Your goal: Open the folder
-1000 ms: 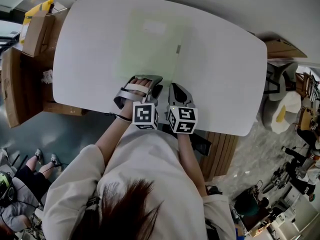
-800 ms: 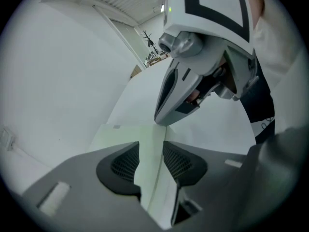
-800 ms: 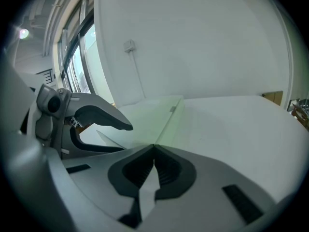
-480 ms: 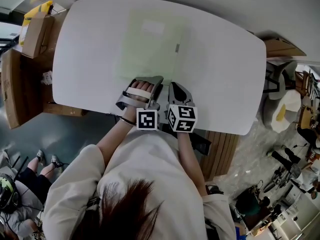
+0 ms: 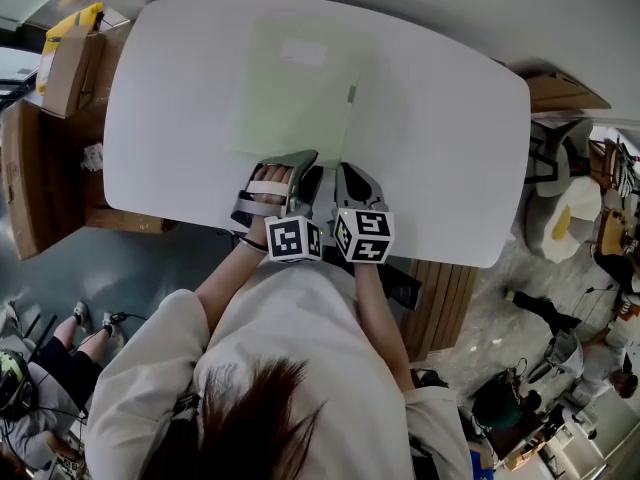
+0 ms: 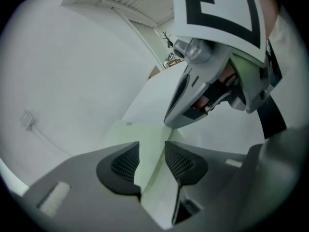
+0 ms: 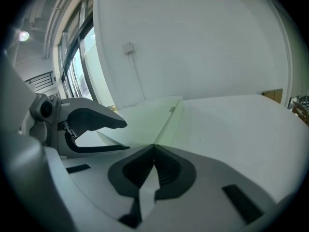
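White table, pale green folder, cardboard boxes, seemingly grey floor

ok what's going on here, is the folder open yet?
Not yet. A person at the white table works a gripper in each hand at the near edge of a pale green folder, which looks closed in the head view. The right gripper appears pinched shut on that edge. The left gripper has just been opening its jaws; they stand apart, with the folder's edge between them but not gripped.
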A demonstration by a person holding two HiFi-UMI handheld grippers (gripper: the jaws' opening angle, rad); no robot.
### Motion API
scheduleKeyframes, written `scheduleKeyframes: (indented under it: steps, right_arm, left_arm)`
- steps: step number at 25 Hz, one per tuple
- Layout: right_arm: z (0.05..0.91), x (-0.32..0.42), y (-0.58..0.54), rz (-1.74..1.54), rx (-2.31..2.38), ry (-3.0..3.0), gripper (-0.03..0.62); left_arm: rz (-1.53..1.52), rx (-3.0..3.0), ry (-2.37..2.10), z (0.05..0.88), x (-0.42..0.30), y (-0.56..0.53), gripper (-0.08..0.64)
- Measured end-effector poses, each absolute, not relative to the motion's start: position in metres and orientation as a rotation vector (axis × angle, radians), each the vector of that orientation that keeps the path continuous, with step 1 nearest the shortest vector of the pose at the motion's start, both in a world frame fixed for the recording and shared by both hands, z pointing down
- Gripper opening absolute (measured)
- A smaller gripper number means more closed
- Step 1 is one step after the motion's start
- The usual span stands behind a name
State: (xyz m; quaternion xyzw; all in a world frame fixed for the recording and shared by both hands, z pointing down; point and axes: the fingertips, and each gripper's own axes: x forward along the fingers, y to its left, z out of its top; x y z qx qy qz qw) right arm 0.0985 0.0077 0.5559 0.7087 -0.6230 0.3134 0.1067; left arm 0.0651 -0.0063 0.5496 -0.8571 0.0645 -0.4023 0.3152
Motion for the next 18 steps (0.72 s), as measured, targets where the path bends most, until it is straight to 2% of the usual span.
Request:
scheduleKeyframes:
  steps: [18]
  right_arm:
    - [0.5561,0.0971,0.0083,0.876,2.058,-1.844,0.006]
  left_arm:
    - [-1.018,-2.088,0.108,0.5516,0.068,-0.0037,0.17]
